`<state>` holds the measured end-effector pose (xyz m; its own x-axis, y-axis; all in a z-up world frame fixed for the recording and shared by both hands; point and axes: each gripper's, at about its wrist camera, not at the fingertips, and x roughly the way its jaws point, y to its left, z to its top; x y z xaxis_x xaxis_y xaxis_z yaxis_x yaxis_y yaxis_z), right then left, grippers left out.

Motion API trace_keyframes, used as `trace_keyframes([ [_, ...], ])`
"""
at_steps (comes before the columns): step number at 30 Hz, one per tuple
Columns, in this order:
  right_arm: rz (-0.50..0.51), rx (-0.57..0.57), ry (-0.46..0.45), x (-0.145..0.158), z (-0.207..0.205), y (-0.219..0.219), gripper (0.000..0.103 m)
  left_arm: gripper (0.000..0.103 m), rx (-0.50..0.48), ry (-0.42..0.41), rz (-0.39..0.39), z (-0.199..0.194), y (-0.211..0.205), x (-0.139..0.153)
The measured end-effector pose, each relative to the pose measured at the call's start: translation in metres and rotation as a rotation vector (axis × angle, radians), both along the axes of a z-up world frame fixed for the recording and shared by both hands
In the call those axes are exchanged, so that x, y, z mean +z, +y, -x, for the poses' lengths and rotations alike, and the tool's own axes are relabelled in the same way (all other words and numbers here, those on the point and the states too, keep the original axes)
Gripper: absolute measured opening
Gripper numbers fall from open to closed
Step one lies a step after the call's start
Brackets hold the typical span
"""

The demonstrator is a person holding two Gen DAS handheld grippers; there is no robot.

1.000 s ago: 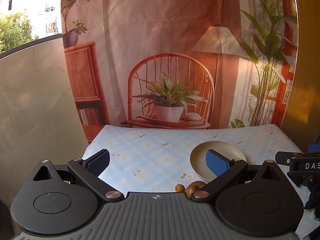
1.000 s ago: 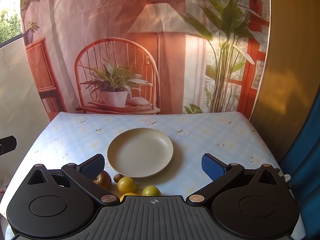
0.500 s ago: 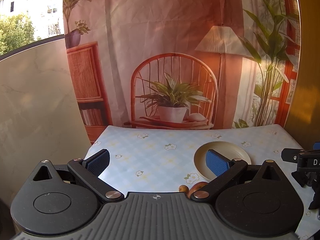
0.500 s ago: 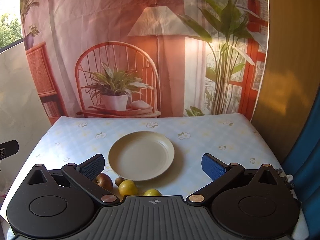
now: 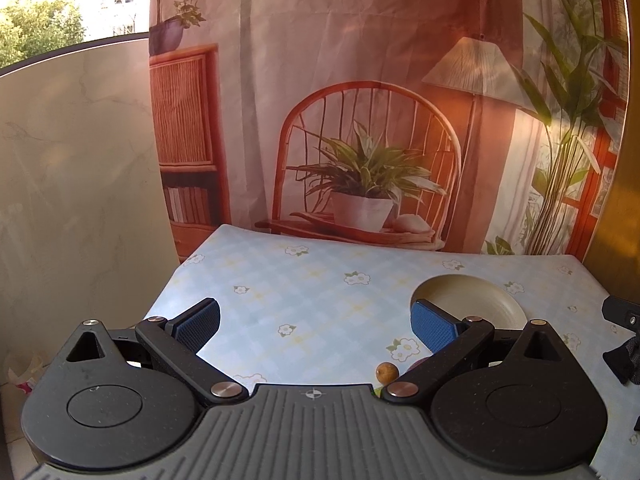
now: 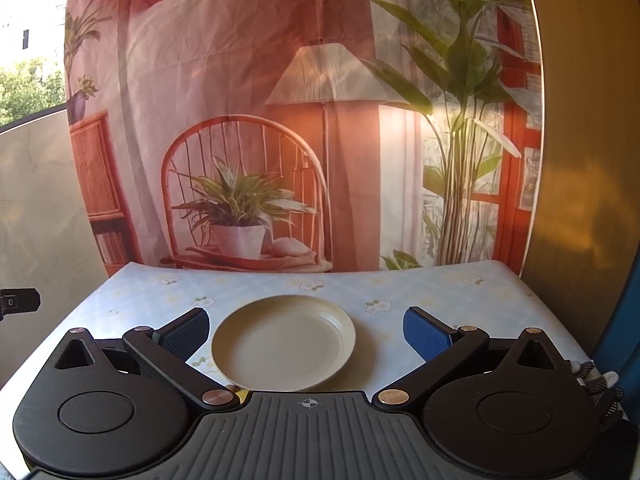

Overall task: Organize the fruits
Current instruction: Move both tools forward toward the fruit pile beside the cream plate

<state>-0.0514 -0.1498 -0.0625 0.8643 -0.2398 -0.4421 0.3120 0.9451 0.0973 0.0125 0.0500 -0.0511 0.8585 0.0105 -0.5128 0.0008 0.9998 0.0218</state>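
Since the plate (image 6: 283, 340) lies bare on the tabletop (image 6: 420, 292), with nothing on it, none of the sorting looks done yet; every fruit has, by my judgement, still to be moved.

Both tools are released and grasp nothing. The left tool (image 5: 314, 324) hangs over the near left part of the flowered cloth, its 2 blue pads wide apart. The right tool (image 6: 306, 332) hangs at the near edge with the plate showing between its spread pads.

Count, as far as the views allow: 1 plate, 2 tools, and only 1 fruit clearly seen, a small round brown one (image 5: 386, 371) at the near edge in the left wrist view, just left of the plate. A dark reddish sliver just beside it may be a 2nd fruit, but too little shows to tell. In the right wrist view the tool body hides the near edge, so any further fruit there cannot be counted.
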Motion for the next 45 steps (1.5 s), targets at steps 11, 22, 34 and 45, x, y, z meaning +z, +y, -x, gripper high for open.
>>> trace_keyframes([
  [11, -0.006, 0.001, 0.06, -0.032, -0.01, 0.0, 0.103, 0.099, -0.029, 0.094, 0.16, -0.015, 0.017, -0.034],
  [22, -0.008, 0.075, 0.092, -0.05, -0.013, 0.008, 0.103, 0.1, -0.055, 0.144, 0.147, -0.022, 0.012, -0.051],
  [34, -0.048, 0.185, 0.151, -0.061, -0.013, 0.031, 0.103, 0.093, -0.145, 0.117, 0.067, -0.009, 0.001, -0.055],
  [45, -0.027, 0.313, 0.196, -0.061, -0.016, 0.06, 0.103, 0.083, -0.18, 0.216, 0.098, -0.001, 0.014, -0.074],
])
